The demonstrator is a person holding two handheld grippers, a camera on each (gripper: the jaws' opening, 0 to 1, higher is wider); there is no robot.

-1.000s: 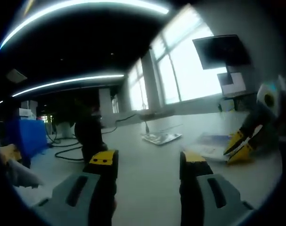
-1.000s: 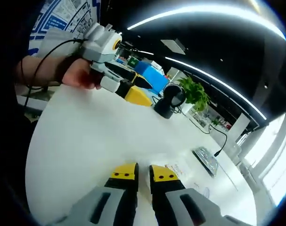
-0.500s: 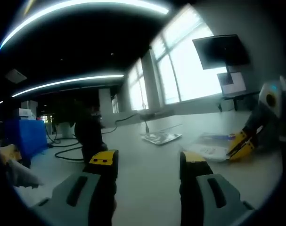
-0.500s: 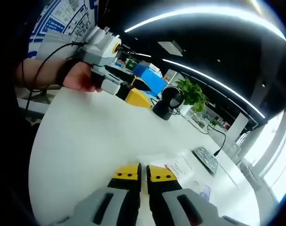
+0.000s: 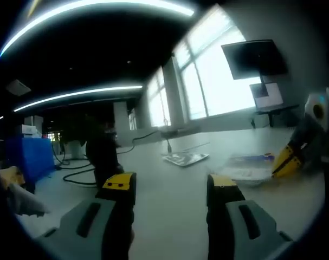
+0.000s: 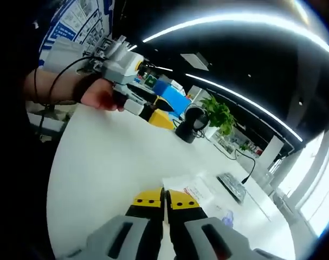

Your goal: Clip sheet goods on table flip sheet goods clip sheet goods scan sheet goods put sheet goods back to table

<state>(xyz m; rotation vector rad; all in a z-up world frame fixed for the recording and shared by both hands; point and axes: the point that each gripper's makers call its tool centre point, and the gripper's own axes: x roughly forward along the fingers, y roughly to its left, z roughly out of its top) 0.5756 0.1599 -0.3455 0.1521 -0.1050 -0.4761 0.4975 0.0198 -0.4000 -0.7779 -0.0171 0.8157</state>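
The sheet goods point(image 6: 199, 190) are a flat clear packet with a printed label, lying on the white table point(image 6: 104, 162). My right gripper point(image 6: 164, 198) is shut, its yellow tips pinching the packet's near edge. In the left gripper view, the right gripper point(image 5: 287, 161) holds the sheet goods point(image 5: 245, 172) at the far right, with that edge slightly raised. My left gripper point(image 5: 169, 183) hovers open over the table with nothing between its jaws. The right gripper view shows the left gripper point(image 6: 157, 112) at the upper left, held by a hand point(image 6: 102, 96).
A black scanner on a stand point(image 6: 192, 123) sits at the table's far side, also seen as the scanner point(image 5: 102, 157) in the left gripper view. A flat tray with a cable point(image 6: 232, 187) lies beyond the packet. A blue box point(image 6: 172, 97) and a plant point(image 6: 218, 115) stand behind.
The right gripper's jaws have closed from a narrow gap to shut on the packet's edge. In the left gripper view it has drawn to the right with the packet. The left gripper has stayed put.
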